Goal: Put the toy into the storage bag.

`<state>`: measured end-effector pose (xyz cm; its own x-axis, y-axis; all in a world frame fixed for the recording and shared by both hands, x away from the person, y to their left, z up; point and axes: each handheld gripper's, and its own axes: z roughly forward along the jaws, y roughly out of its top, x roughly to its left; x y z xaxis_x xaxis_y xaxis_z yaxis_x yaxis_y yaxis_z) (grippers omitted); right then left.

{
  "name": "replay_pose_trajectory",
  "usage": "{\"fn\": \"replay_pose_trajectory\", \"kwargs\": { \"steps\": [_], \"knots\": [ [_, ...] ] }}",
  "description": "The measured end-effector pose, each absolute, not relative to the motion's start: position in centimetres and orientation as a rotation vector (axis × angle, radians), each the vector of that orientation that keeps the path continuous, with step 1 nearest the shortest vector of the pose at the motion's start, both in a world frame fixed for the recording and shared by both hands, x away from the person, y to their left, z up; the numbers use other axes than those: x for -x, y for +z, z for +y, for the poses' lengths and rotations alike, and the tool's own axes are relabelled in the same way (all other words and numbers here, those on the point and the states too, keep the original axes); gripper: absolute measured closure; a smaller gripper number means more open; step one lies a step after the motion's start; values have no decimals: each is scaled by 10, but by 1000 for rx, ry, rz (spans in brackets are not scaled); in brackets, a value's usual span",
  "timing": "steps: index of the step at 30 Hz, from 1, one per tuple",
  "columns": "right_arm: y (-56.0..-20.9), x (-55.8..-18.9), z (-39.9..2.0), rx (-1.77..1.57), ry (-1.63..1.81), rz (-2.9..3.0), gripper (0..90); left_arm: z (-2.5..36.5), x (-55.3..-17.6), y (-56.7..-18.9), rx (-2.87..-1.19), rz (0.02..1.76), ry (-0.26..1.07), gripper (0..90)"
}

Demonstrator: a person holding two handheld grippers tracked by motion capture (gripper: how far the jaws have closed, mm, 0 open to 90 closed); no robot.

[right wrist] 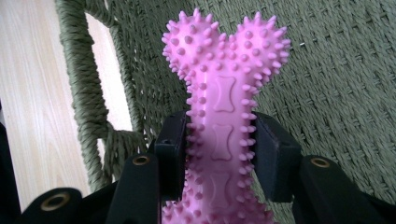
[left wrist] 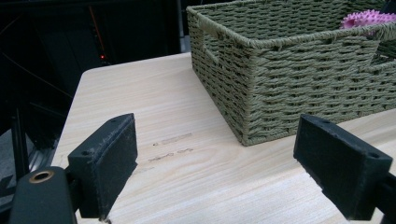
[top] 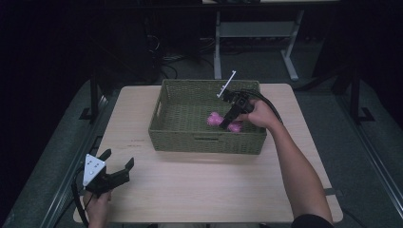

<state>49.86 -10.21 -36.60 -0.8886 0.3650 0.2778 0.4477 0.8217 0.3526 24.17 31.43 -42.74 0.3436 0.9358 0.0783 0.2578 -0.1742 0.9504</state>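
High view: right tongs grip a pink bone toy inside the basket.
Left tongs gape empty at seven o'clock on the worktop.

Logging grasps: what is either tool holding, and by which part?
The right tool grips the pink spiky bone toy by its middle shaft, inside the basket; the left tool holds nothing.

room: dark, dim beyond the lit tabletop | table: pale wood grain, rounded corners | floor: grey carpet | behind: white desk frame, its legs on the floor | cables: tangled beside it
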Motion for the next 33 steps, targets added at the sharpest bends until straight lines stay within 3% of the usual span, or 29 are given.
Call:
{"fn": "replay_pose_trajectory", "kwargs": {
  "steps": [33],
  "knots": [
    [-394, -502, -93, 687, -512, -2787, 551, 314, -242, -427, -1657, 1084, 885, 130]
  ]
}}
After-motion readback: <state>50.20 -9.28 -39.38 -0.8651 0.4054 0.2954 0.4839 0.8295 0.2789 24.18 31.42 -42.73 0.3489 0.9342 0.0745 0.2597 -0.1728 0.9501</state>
